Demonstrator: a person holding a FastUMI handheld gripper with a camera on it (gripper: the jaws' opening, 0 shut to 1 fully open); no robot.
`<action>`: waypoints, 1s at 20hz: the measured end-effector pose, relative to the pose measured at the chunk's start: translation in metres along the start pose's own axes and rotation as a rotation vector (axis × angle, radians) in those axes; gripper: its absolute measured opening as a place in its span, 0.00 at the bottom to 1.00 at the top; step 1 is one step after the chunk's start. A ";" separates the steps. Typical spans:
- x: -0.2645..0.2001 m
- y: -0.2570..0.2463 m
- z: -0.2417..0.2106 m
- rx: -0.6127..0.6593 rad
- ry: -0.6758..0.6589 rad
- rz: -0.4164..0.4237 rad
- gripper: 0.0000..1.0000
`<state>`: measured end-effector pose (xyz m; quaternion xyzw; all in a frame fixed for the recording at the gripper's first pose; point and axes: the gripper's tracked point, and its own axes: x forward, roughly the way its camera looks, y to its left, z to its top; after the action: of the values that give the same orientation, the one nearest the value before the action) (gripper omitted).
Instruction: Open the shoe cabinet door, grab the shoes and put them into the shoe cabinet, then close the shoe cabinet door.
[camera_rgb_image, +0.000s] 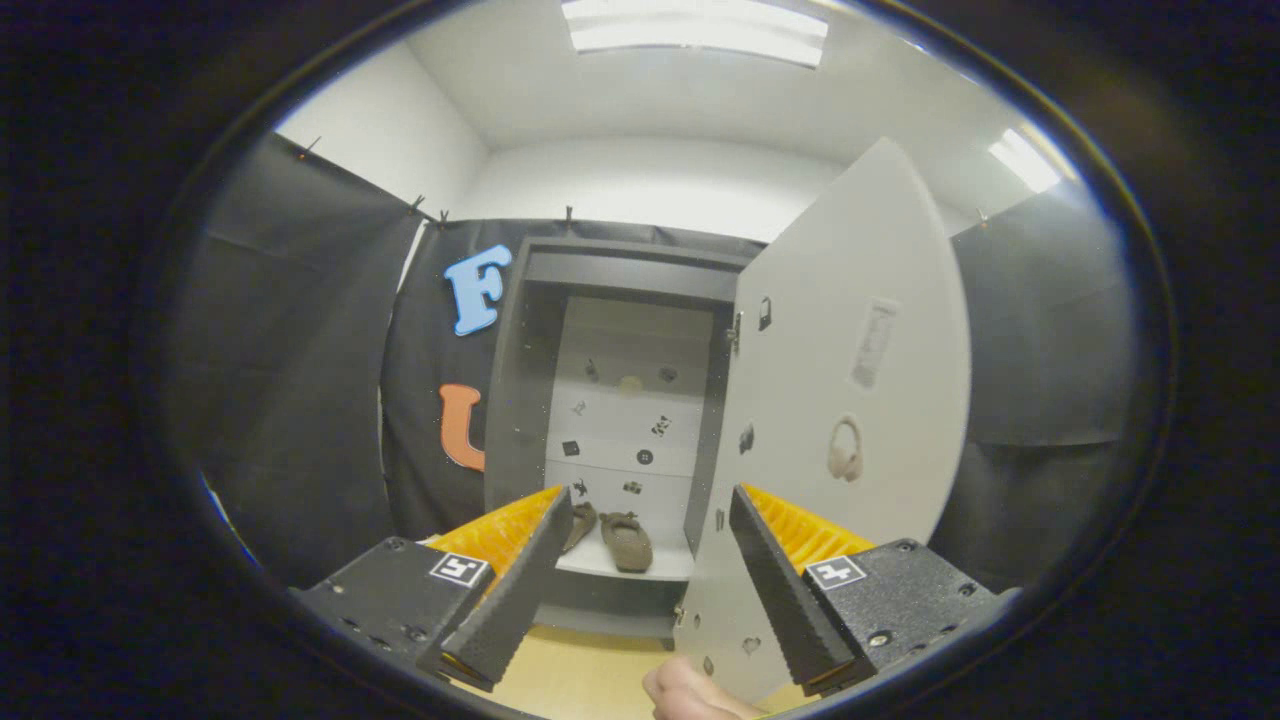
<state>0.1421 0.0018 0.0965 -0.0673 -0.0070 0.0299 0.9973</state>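
The grey shoe cabinet (530, 330) stands ahead against the booth wall with its pale door (850, 400) swung wide open to the right. A pair of brown shoes (625, 540) lies on the cabinet's bottom shelf (650, 568), one shoe partly hidden behind my left finger. My gripper (650, 510) is open with nothing between its fingers. It hangs well back from the cabinet, with the shoes beyond the fingertips. The right finger (775, 580) overlaps the lower edge of the door.
Small stickers dot the cabinet's back panel (625, 400) and the inside of the door. A person's finger (690, 695) shows low down between my fingers. The wooden floor (580, 670) runs up to the cabinet's base. Black cloth walls close both sides.
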 end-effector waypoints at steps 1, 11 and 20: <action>-0.012 -0.011 0.001 -0.012 -0.015 -0.007 1.00; -0.118 -0.193 -0.024 0.035 -0.117 -0.215 1.00; -0.050 -0.268 -0.104 0.035 0.053 -0.306 1.00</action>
<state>0.1101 -0.2801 0.0293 -0.0490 0.0097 -0.1239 0.9910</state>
